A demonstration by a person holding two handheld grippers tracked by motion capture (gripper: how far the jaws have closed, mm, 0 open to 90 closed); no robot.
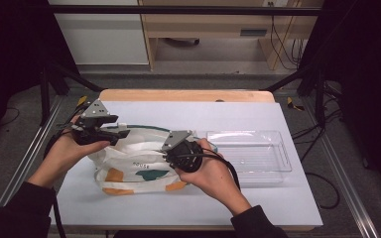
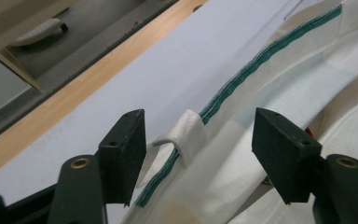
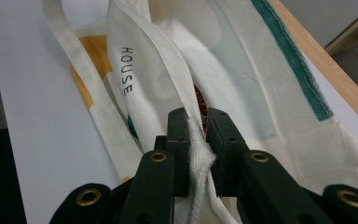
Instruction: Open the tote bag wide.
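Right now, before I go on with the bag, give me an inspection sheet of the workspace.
Surface: table, pale cover, wood strip at far edge.
Job's things: cloth bag lying flat, green-trimmed rim, printed HOUSE.
Clutter: clear tray beside the bag, empty.
Grippers: left gripper open astride the rim and strap loop; right gripper pinching the bag's near edge.
Cables: one trails from each gripper; more on the floor.
Surroundings: black frame, wooden cabinet behind.

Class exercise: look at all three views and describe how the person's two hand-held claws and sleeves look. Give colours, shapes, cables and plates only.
The left claw and the right claw are black, each topped by a grey three-cornered plate. Their jaws are blocky black pads on arms with brass-coloured rivets, as on the left claw's pads. A black cable trails from each claw. Both sleeves are dark.
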